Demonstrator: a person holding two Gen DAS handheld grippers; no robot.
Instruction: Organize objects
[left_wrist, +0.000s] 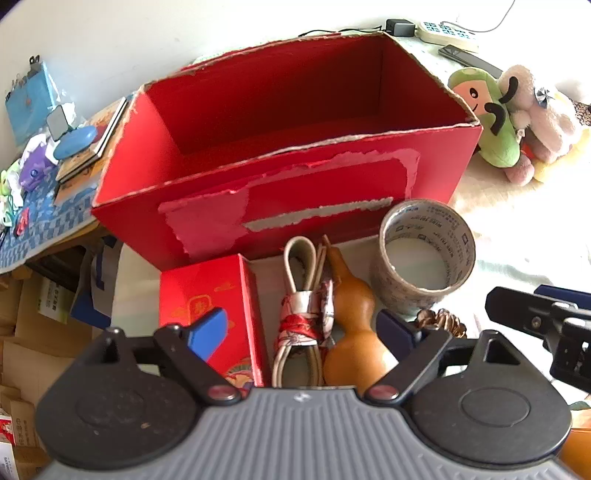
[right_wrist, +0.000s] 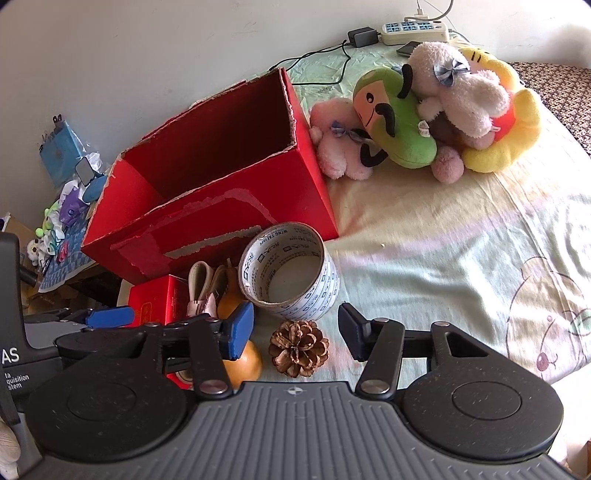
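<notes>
The left gripper (left_wrist: 301, 328) stood spread over a small red box (left_wrist: 210, 306), a bundled cord (left_wrist: 301, 317) and a gourd (left_wrist: 351, 325). Right of these stood a tape roll (right_wrist: 290, 271). The right gripper (right_wrist: 295, 328), spread too, seemingly hovered over a pine cone (right_wrist: 298, 348). Behind stood the open red carton (right_wrist: 207, 184).

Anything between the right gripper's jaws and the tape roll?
Yes: the pine cone lies on the sheet between the open right gripper and the tape roll, shown in the right wrist view.
</notes>
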